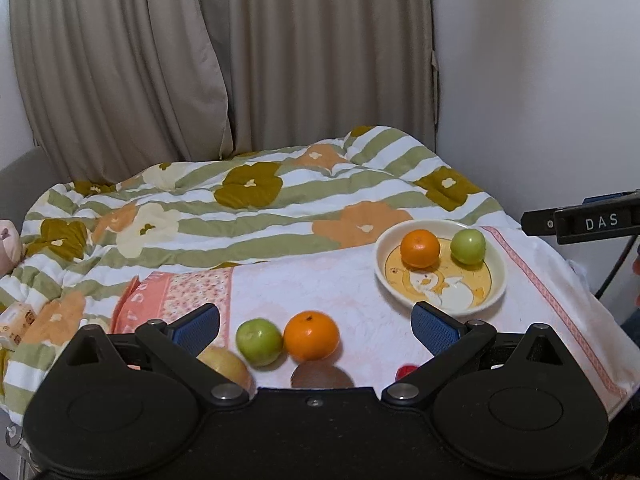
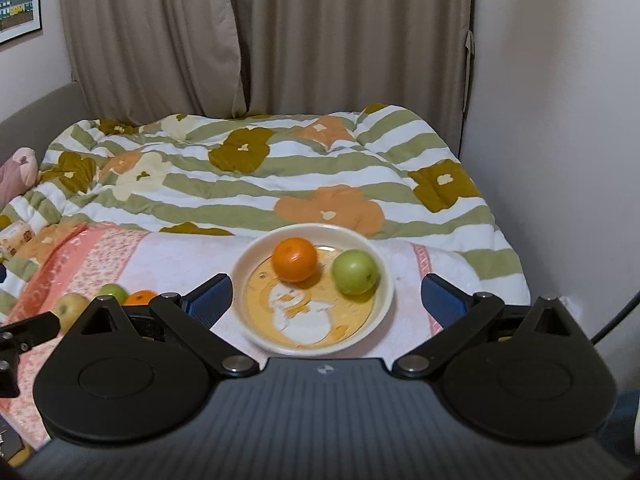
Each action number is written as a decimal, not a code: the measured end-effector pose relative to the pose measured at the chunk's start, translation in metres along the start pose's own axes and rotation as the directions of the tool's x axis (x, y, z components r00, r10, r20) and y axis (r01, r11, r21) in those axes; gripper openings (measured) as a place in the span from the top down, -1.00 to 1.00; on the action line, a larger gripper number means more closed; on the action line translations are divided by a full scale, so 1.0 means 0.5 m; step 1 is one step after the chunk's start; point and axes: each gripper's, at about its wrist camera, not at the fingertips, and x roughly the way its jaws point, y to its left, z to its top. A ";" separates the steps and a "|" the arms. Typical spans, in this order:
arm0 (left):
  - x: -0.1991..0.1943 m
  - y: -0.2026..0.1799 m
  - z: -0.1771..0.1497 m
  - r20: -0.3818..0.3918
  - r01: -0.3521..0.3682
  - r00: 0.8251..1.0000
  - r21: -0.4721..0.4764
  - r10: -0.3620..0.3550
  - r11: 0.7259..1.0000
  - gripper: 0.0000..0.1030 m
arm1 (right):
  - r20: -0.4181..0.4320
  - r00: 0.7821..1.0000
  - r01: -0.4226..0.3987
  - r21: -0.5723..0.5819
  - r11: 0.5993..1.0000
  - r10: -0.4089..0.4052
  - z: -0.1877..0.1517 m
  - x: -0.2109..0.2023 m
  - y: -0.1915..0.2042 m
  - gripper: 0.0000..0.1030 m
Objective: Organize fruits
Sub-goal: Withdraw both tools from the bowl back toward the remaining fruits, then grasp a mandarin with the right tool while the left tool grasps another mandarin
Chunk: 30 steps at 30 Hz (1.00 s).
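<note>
on the bed's pink towel (image 1: 320,280), loose orange (image 1: 311,336) and green apple (image 1: 259,342) sit before the spread, empty left tool (image 1: 316,322), likely next to the plate (image 1: 496,256); right tool (image 2: 326,296) spread too.

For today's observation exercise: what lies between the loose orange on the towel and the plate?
Only bare towel lies between the loose orange and the plate; the left wrist view shows it.
</note>
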 end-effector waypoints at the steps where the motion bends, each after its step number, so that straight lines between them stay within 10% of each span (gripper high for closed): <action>1: -0.006 0.006 -0.006 0.003 0.003 1.000 0.004 -0.003 1.000 -1.00 | 0.000 1.000 -0.004 -0.003 1.000 0.004 -0.006 -0.009 0.010 -1.00; 30: 0.071 0.186 -0.260 -0.106 0.101 0.991 0.263 -0.076 0.959 -0.92 | -0.155 0.980 -0.128 -0.027 0.991 0.122 -0.306 0.005 0.305 -1.00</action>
